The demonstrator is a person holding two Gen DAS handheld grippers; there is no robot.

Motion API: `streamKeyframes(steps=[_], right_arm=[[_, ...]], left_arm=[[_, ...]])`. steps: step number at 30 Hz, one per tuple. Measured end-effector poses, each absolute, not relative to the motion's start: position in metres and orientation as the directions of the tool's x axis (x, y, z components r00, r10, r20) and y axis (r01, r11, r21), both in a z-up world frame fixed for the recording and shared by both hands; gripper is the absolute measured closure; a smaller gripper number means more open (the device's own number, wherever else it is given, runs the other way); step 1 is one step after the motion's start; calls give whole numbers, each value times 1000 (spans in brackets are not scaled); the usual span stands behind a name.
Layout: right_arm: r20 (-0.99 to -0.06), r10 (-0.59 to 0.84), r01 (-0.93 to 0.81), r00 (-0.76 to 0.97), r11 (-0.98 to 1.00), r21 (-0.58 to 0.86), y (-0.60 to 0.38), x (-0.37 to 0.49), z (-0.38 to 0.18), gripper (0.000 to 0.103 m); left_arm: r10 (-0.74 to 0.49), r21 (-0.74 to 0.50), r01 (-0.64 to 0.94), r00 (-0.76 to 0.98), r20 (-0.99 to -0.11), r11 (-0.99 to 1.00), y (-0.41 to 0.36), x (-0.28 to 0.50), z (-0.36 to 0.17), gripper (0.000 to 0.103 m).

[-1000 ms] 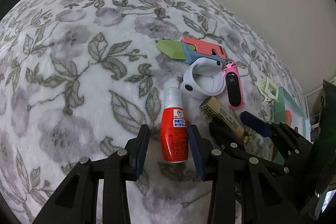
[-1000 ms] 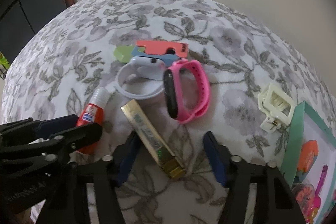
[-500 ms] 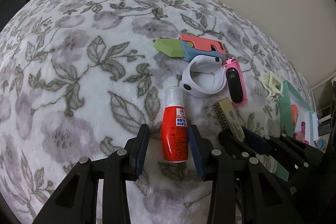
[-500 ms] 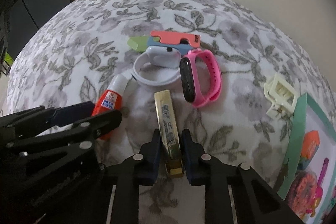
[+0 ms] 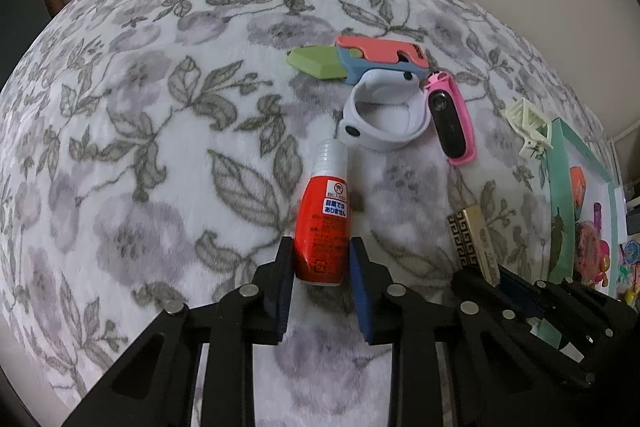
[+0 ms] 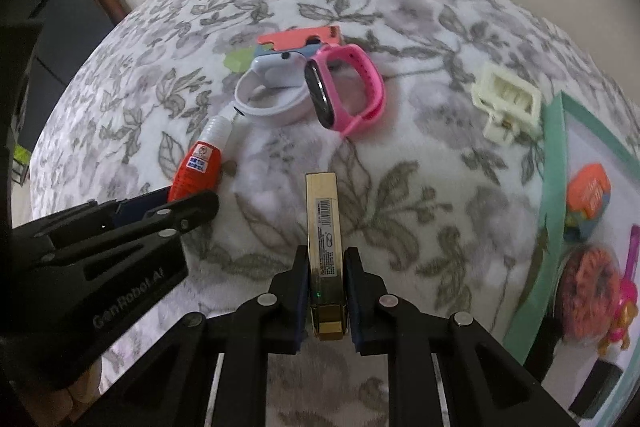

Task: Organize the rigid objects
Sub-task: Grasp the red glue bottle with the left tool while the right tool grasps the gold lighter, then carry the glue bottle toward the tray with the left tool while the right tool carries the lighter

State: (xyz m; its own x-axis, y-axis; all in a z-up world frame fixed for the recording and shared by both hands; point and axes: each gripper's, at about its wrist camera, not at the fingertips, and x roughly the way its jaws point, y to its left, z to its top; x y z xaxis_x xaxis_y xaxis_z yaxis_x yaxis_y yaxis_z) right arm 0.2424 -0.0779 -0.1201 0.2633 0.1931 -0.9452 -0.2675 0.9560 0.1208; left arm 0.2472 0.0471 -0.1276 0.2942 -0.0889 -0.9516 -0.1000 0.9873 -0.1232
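Here, slim gold box, barcoded.

A soft blanket with a grey flower and leaf pattern covered the surface. On it lay a red bottle, a white band touching a pink band, a coral, blue and green folding tool behind them, a cream hair clip, and a green-framed picture box at the right edge.
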Motion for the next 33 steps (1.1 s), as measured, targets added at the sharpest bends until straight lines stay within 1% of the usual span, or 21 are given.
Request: streamKeyframes(steps=[4, 11, 16, 19, 22, 28, 33], right_arm=[[-943, 217, -222, 253, 962, 162, -89, 236, -115, 85], [-928, 249, -161, 275, 964, 211, -111, 227, -101, 85], [-909, 278, -109, 310, 960, 257, -130, 230, -90, 85], [-891, 274, -86, 361, 962, 261, -141, 232, -74, 85], [-858, 298, -62, 418, 952, 301, -154, 233, -56, 85], [-819, 244, 31, 519, 952, 303, -197, 231, -24, 85], [-818, 153, 149, 555, 949, 278, -246, 222, -14, 85]], left_arm=[[-87, -116, -91, 276, -957, 989, 43, 245, -127, 75], [-136, -172, -114, 268, -954, 979, 38, 241, -120, 76], [-147, -191, -121, 304, -941, 974, 29, 245, -96, 76], [-165, -214, -110, 343, -925, 971, 18, 250, -75, 76], [-190, -239, -84, 380, -905, 967, 0, 258, -50, 76], [-243, -263, 16, 443, -863, 965, -52, 260, -6, 77], [-282, -271, 92, 454, -845, 958, -96, 260, 9, 77]])
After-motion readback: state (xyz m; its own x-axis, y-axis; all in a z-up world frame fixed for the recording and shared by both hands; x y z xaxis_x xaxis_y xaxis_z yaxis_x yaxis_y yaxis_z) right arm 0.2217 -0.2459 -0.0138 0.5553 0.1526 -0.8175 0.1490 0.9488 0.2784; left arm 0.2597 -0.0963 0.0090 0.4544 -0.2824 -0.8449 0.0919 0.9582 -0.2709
